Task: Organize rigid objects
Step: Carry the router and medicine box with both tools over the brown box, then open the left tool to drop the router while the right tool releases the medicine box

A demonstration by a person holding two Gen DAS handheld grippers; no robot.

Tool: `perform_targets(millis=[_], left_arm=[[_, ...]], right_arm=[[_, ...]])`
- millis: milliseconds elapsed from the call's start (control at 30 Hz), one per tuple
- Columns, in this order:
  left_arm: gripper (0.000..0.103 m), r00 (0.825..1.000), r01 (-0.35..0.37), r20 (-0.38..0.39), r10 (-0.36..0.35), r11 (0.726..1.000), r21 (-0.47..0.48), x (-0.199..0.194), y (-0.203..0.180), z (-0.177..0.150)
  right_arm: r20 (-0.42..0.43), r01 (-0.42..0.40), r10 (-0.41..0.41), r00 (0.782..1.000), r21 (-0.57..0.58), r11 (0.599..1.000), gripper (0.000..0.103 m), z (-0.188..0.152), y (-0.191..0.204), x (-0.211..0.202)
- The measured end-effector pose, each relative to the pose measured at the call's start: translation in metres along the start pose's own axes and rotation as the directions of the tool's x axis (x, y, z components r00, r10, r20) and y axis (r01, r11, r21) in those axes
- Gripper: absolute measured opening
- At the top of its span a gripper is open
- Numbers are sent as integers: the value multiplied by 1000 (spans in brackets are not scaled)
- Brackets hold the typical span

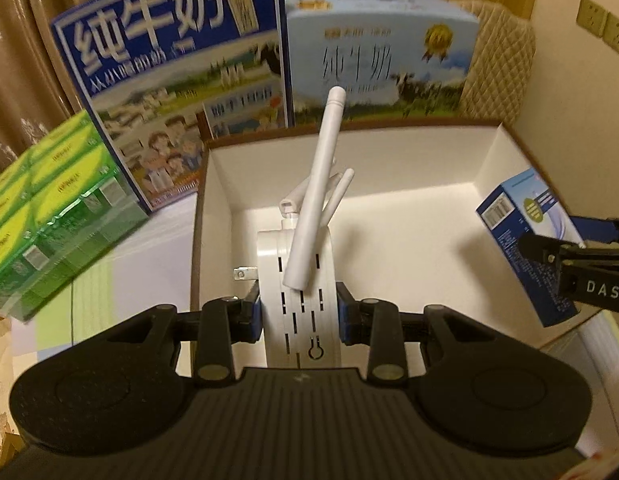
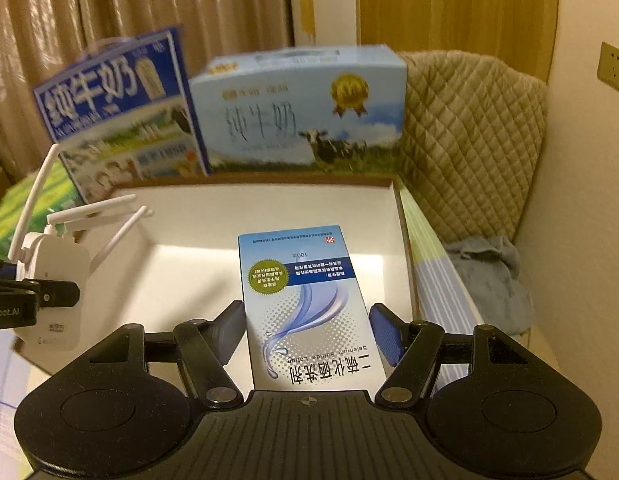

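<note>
Curtains hang behind two milk cartons [image 2: 297, 108]. Left fingers [image 1: 344, 312] pinch a white router [image 1: 297, 280]; right fingers [image 2: 383, 336] apparently clamp a lotion box [image 2: 305, 308], both over the tray [image 2: 269, 196]. Green packs [image 1: 49, 216] sit left.

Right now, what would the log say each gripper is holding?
left gripper: shut on white router | right gripper: shut on blue lotion box | both over open white box
</note>
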State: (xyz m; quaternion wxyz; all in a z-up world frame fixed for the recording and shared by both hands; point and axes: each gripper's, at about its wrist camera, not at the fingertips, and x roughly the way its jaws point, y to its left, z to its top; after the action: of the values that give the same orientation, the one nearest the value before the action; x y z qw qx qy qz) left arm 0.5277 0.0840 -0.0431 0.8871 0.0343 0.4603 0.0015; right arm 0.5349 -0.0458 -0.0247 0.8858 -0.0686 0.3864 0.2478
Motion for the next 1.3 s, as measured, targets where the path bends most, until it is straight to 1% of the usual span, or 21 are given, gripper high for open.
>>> perform_targets(millis=[300, 367, 433, 533, 667, 900, 1300], left_arm=[[30, 998, 1, -65, 2, 999, 41, 42, -1, 4], [29, 998, -11, -61, 15, 998, 67, 47, -5, 5], [33, 998, -21, -52, 26, 996, 83, 52, -7, 6], [33, 998, -38, -41, 42, 993, 109, 54, -9, 8], [34, 998, -41, -40, 45, 994, 101, 53, -7, 10], [37, 998, -48, -30, 51, 994, 96, 44, -7, 10], [38, 998, -48, -26, 51, 996, 80, 27, -5, 1]], right_arm=[[-39, 78, -79, 996, -26, 997, 65, 1, 0, 35], [-43, 89, -91, 995, -34, 995, 64, 2, 0, 41], [-42, 102, -103, 994, -39, 994, 65, 2, 0, 44], [-41, 114, -116, 992, -48, 992, 65, 2, -1, 47], [-45, 116, -118, 992, -49, 992, 65, 2, -4, 50], [-52, 93, -95, 994, -35, 995, 66, 1, -6, 50], [-30, 55, -56, 998, -30, 998, 67, -2, -9, 33]])
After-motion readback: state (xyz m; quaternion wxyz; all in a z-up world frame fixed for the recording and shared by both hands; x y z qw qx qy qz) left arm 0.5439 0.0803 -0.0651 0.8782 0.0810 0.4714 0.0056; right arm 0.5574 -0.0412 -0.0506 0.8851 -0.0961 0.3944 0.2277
